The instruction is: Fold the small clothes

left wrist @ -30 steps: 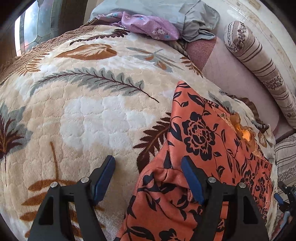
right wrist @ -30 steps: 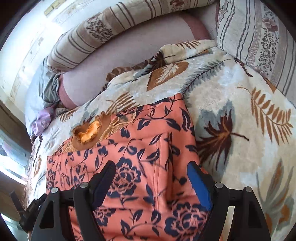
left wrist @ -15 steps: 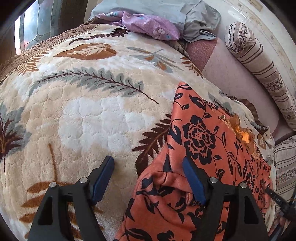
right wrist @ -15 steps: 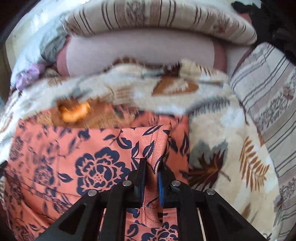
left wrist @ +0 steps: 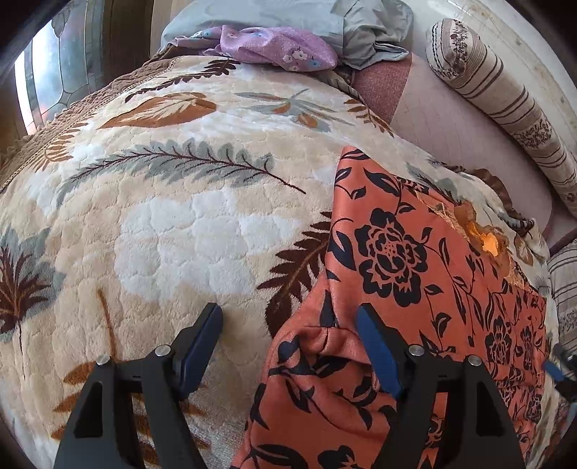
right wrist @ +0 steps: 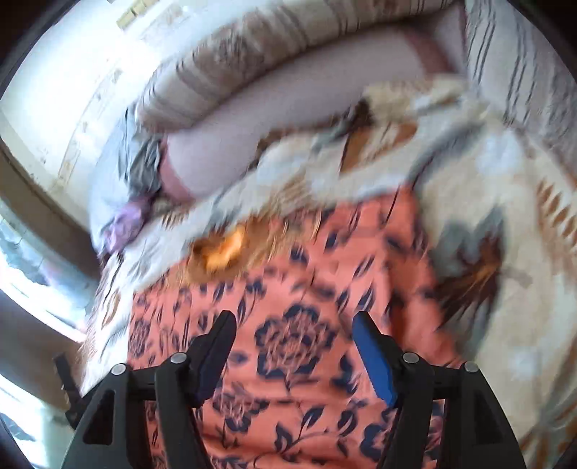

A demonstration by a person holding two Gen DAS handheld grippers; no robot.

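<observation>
An orange garment with dark flowers (left wrist: 393, 252) lies spread on the leaf-patterned blanket (left wrist: 173, 231). Its near corner is bunched up. My left gripper (left wrist: 288, 312) is open and straddles that bunched edge, one finger over the blanket and the other over the cloth, pads not pressing. In the blurred right wrist view the same garment (right wrist: 288, 288) lies flat under my right gripper (right wrist: 294, 317). The right jaws are opening and stand wide, with cloth below them and nothing pinched.
A purple flowered cloth (left wrist: 277, 47) and grey fabric (left wrist: 360, 32) are heaped at the far end of the bed. A striped bolster (left wrist: 505, 101) runs along the wall, above a pink sheet (left wrist: 450, 133). A window (left wrist: 54, 72) is at far left.
Half a second ago the right gripper was shut on a raised fold of the garment; now it is open again and the fold lies flat. The left gripper has stayed put.
</observation>
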